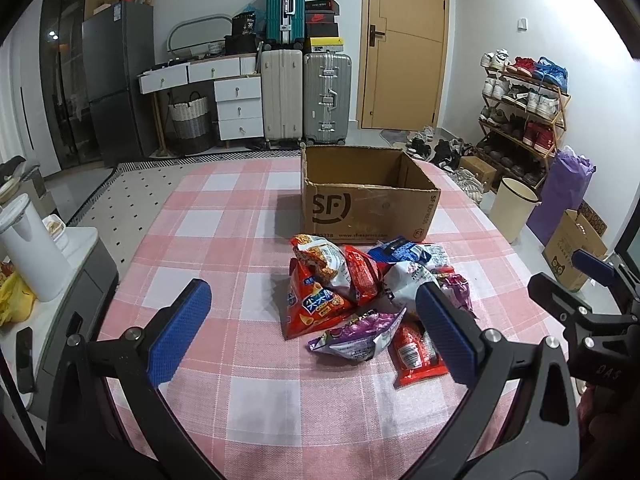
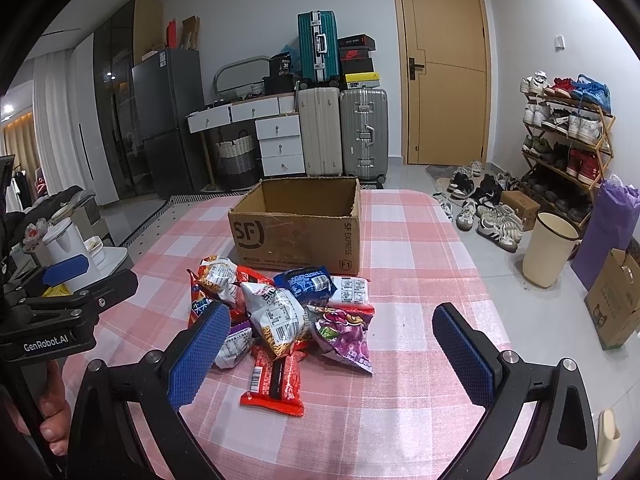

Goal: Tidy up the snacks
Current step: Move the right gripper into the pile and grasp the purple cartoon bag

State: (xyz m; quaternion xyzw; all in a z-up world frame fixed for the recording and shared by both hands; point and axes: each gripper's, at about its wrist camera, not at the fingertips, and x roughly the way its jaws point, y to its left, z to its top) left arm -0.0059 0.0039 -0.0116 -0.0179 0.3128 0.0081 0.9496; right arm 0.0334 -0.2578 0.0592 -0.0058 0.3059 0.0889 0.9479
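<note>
Left wrist view: the left claw (image 1: 312, 320) hangs spread and empty over a heap of crinkled foil snack packets (image 1: 360, 292) on the pink-and-white checked counter (image 1: 224, 216), just in front of an open brown cardboard box (image 1: 368, 208) that looks empty; sorting appears not yet begun.

Right wrist view: the right claw (image 2: 332, 344) is likewise spread, holding nothing, near a flat red wrapper (image 2: 276, 380). The box floor is partly hidden, and lower packets are buried.

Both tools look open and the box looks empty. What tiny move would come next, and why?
Probably lower the right tool onto the red packet. It lies nearest, flat at the pile's front edge, with little resting on it. Both tools are open and hold nothing, and the cardboard box behind looks empty.
</note>
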